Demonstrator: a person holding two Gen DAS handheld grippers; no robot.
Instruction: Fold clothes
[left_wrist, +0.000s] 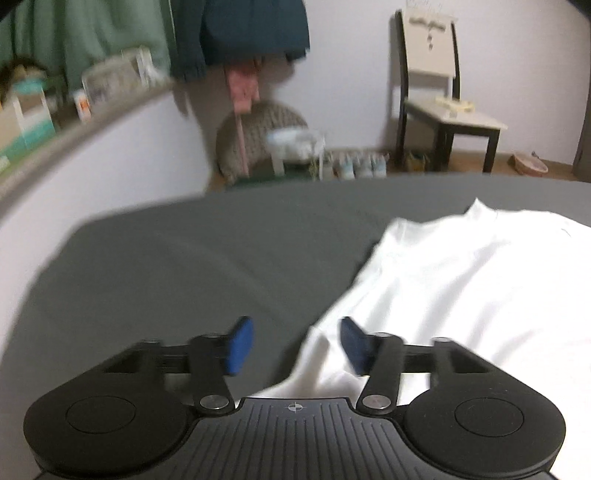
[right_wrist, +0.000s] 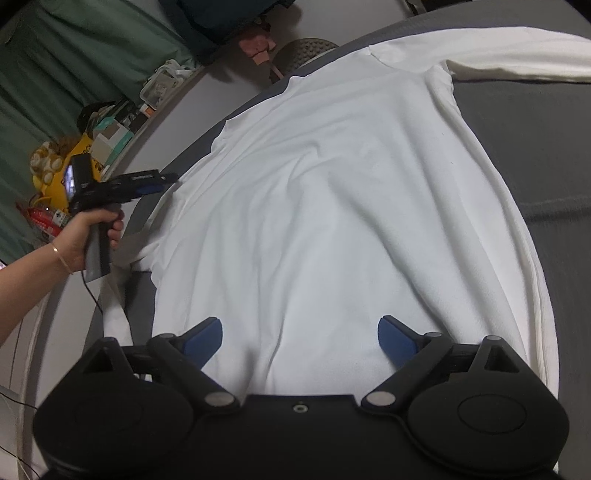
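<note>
While both tools hang over the cloth, read the labels outward from your own tools.

Right gripper (right_wrist: 300, 341): your jaws stand wide apart with nothing between them; the blue pads (right_wrist: 207, 338) hover over the lower body of the garment, apparently near its hem.

Left gripper (left_wrist: 295, 345): your jaws are parted, somewhat narrower than the right pair, and hold nothing. One pad (left_wrist: 352, 345) sits over the white cloth and the other over bare grey cover, so the cloth's side edge runs between them. In the right wrist view the same tool shows at the garment's left edge, gripped by your hand (right_wrist: 86, 236); whether it touches the fabric cannot be told.

White shirt (right_wrist: 332, 192): it lies spread and mostly flat on the grey surface, with soft wrinkles across the middle. One long sleeve (right_wrist: 517, 55) stretches away at the far corner, and the left border looks already turned in, though blur leaves this uncertain.

Grey surface (right_wrist: 535, 147): it carries the shirt; its edge lies close beside the garment's left side.

Risk, uneven grasp: closing your left jaws where they stand may catch one layer only, or miss the edge, so the fold would drag crooked.

Risk, bunching: lifting over the existing wrinkles would likely trap them inside the fold.

Risk, slippage: pulling toward the near edge could slide the whole shirt off the cover.

Risk, cable: the lead (right_wrist: 90, 291) hanging from your left tool may snag the cloth.
</note>
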